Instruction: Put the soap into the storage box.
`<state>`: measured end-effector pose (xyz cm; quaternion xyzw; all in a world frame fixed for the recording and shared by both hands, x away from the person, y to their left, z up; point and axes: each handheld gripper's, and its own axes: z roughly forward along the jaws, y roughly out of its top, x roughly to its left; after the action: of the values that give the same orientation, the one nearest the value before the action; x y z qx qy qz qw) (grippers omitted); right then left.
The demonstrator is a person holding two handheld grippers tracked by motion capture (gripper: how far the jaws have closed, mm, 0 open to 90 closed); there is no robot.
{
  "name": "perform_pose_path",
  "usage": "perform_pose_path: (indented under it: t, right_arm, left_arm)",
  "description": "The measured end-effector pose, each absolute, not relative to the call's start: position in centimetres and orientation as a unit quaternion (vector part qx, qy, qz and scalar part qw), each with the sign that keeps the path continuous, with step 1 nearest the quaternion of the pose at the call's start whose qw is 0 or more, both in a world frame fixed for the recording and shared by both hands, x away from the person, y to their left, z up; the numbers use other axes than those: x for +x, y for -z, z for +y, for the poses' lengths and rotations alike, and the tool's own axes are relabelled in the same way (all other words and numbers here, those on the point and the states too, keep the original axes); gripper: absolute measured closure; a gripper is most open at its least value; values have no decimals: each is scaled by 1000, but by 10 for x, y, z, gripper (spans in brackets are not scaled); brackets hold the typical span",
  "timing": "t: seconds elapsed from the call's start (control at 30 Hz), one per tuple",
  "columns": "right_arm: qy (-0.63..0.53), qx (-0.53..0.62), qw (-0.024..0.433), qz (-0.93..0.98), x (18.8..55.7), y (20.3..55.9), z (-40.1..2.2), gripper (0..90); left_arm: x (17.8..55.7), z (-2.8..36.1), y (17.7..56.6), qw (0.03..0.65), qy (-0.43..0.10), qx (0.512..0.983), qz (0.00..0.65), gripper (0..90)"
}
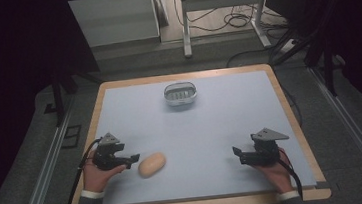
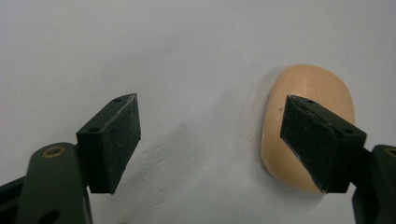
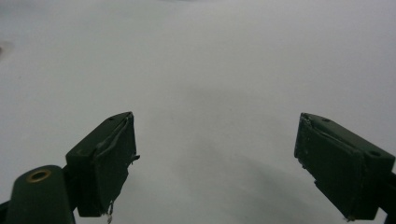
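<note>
A tan oval soap bar point(image 1: 152, 164) lies on the pale blue table mat point(image 1: 192, 131) near the front left. My left gripper point(image 1: 133, 159) is just left of it, jaws open and pointing at it. In the left gripper view the soap bar point(image 2: 312, 93) sits partly behind the right-hand jaw, with bare mat in the gap of my left gripper point(image 2: 212, 140). My right gripper point(image 1: 238, 155) rests at the front right, open, pointing left. In the right gripper view my right gripper point(image 3: 217, 168) has nothing between its jaws. A grey soap dish point(image 1: 180, 94) stands at the far middle.
The mat lies on a wooden table point(image 1: 300, 135) whose rim shows around it. Behind the table stand desk legs point(image 1: 186, 26) and loose cables point(image 1: 239, 21) on the floor. Dark curtains hang at both sides.
</note>
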<state>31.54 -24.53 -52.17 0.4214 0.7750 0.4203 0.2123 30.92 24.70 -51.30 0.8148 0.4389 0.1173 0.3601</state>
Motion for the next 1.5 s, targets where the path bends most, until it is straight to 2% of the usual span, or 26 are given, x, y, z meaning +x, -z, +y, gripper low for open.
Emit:
perform_pose_path:
  t: [0.57,0.97,1.5]
  right_arm:
    - [-418,421,220,775,311,518,-248,121]
    - [-421,432,221,766,309,517,-254,121]
    - [-415,434,226,767,307,518,-254,121]
  left_arm:
    - [302,240,503,343,-125,829,423,197]
    - [303,218,480,318,-121,856,389,192]
    - [305,183,495,274,-86,891,351,197]
